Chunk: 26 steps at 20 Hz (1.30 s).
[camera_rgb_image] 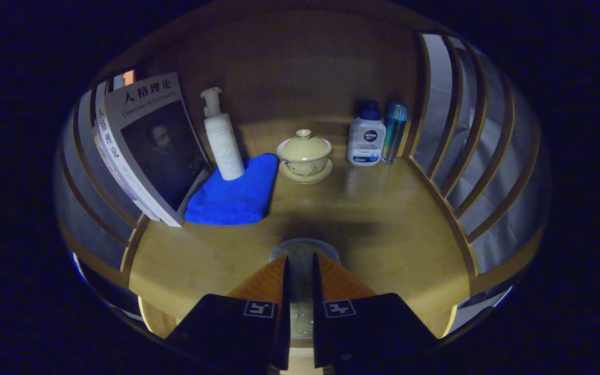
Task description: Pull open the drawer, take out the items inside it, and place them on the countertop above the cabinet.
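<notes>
Gripper (300,265) fingers close together, clamped on a clear glassy round item (302,250), likely a jar or cup; its rim peeks just past the tips, body seen in the gap between them. Gripper points level over the wooden countertop (383,219), item low above it. Beyond: blue cloth (235,195) with pump bottle (223,138) on it, books (144,151) leaning beside, lidded teacup (305,155), white bottle (366,136), blue tube (395,130) at the back.
</notes>
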Available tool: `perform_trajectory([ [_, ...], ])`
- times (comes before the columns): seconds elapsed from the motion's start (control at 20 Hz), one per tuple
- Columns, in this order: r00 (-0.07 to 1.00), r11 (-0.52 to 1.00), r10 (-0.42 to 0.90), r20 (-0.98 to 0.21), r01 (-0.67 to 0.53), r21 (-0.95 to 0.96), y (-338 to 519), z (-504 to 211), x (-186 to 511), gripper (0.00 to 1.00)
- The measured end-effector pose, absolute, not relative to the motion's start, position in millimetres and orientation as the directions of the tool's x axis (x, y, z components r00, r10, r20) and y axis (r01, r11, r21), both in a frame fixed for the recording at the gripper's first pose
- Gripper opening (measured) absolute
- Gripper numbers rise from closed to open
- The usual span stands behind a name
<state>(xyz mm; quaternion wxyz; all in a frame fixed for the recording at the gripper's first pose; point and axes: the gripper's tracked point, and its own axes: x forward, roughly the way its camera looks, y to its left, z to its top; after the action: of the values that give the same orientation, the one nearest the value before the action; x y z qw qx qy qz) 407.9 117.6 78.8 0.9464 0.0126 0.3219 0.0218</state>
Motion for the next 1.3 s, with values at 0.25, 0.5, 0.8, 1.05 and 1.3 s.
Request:
perform_trajectory([
  [0.25,0.840,0.999,0.038,-0.542,-0.049,-0.006,117.2,78.9,409.2,0.27],
  [0.5,0.880,0.999,0.042,-0.473,-0.048,-0.001,121.9,83.2,404.4,0.55],
  [0.8,0.937,0.995,0.081,-0.340,-0.094,-0.022,130.7,105.7,374.9,0.63],
  [1.05,0.958,0.987,0.113,-0.263,-0.139,-0.081,140.7,104.3,337.3,0.63],
  [1.3,0.978,0.981,0.134,-0.160,-0.154,-0.121,154.1,110.0,288.7,0.71],
])
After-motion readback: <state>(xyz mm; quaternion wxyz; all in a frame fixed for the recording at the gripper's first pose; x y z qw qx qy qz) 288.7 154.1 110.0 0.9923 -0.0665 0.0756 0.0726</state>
